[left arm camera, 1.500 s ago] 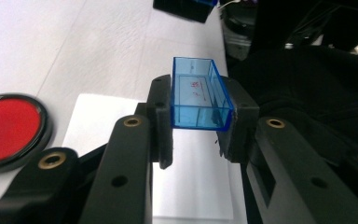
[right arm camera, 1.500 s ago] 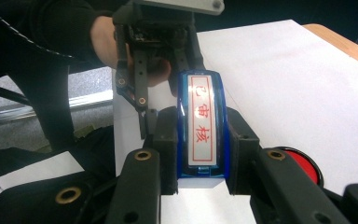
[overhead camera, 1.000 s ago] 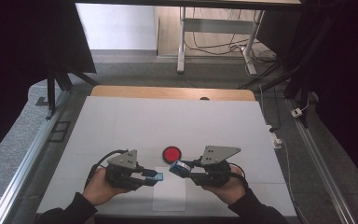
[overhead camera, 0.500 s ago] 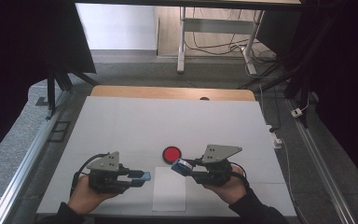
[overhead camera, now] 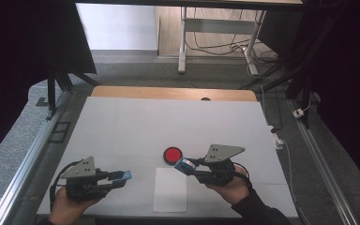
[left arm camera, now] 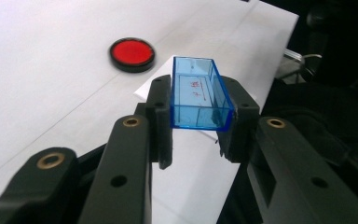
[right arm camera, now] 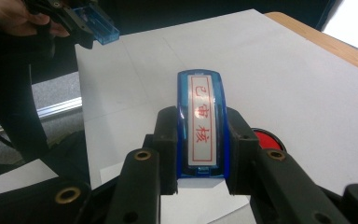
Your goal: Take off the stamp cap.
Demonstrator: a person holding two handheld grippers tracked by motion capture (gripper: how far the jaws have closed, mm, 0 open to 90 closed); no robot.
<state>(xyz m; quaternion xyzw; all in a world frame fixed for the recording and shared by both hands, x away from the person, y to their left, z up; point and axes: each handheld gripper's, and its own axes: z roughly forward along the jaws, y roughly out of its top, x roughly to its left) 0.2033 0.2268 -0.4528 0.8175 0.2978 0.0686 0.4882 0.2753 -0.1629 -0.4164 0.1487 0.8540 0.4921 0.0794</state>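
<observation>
Left gripper (overhead camera: 122, 176) clamps clear blue cap (left arm camera: 196, 95), near worktop (overhead camera: 122, 122) front-left corner | right gripper (overhead camera: 183, 164) clamps blue stamp (right arm camera: 201, 122) beside red ink pad (overhead camera: 172, 154), above white paper (overhead camera: 170, 189) | risk: smooth plastic sliding from jaws; inked face smearing paper if tilted.

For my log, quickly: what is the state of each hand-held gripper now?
Left hand-held gripper: closed on the clear blue cap.
Right hand-held gripper: closed on the blue stamp body.

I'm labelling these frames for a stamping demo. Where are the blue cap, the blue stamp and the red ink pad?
blue cap (left arm camera: 198, 95): left gripper view, its clear inner floor.
blue stamp (right arm camera: 200, 123): right gripper view, its white printed face.
red ink pad (overhead camera: 172, 154): high view, its red centre.
</observation>
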